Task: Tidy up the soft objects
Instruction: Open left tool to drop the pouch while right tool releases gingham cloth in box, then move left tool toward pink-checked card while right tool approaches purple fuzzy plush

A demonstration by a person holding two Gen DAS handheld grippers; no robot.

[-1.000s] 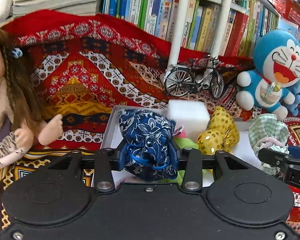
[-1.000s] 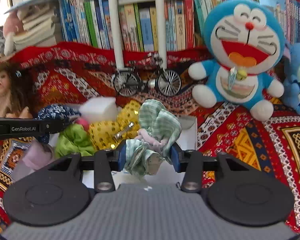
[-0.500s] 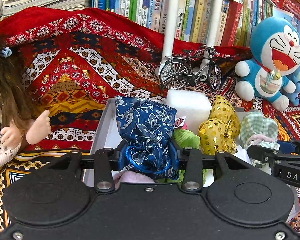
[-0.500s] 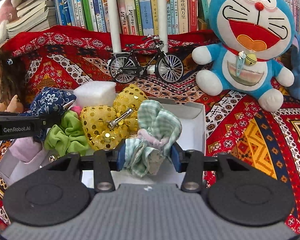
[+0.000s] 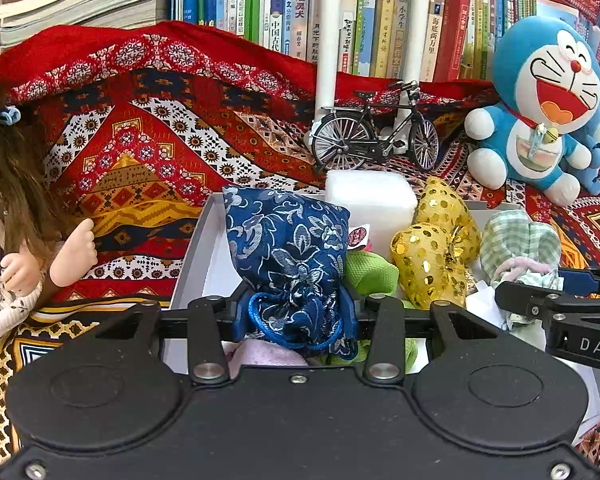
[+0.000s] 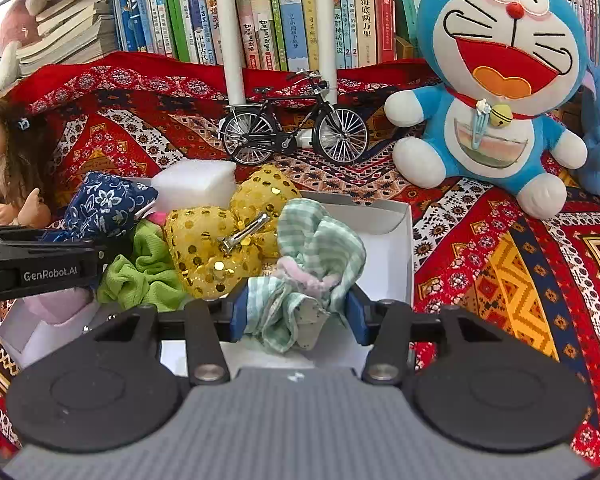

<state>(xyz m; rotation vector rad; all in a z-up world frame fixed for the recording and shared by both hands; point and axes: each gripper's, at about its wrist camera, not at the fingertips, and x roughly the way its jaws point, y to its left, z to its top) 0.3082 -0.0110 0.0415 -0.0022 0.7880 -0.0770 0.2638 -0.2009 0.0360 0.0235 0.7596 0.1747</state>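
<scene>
My left gripper [image 5: 296, 316] is shut on the drawstring neck of a dark blue flowered pouch [image 5: 288, 248], which hangs over the left end of a white box [image 5: 196, 256]. In the right wrist view my right gripper [image 6: 296, 316] is opening its jaws. A crumpled green checked cloth [image 6: 320, 248] lies loose between them over the box's right end [image 6: 380, 216]. Inside the box are a yellow sequined bow [image 6: 220, 240], a green scrunchie [image 6: 148, 272], a white foam block [image 6: 196, 188] and a pale pink soft piece [image 6: 60, 304].
The box sits on a red patterned blanket [image 6: 500, 280]. Behind it stand a toy bicycle [image 6: 296, 128] and two white shelf posts before rows of books [image 6: 300, 12]. A blue cat plush [image 6: 500, 80] sits at the right, a doll [image 6: 4, 160] at the left.
The right jaws have spread wider and the checked cloth has loosened and fanned out between them. The left gripper keeps its hold on the blue pouch and has rolled slightly.
</scene>
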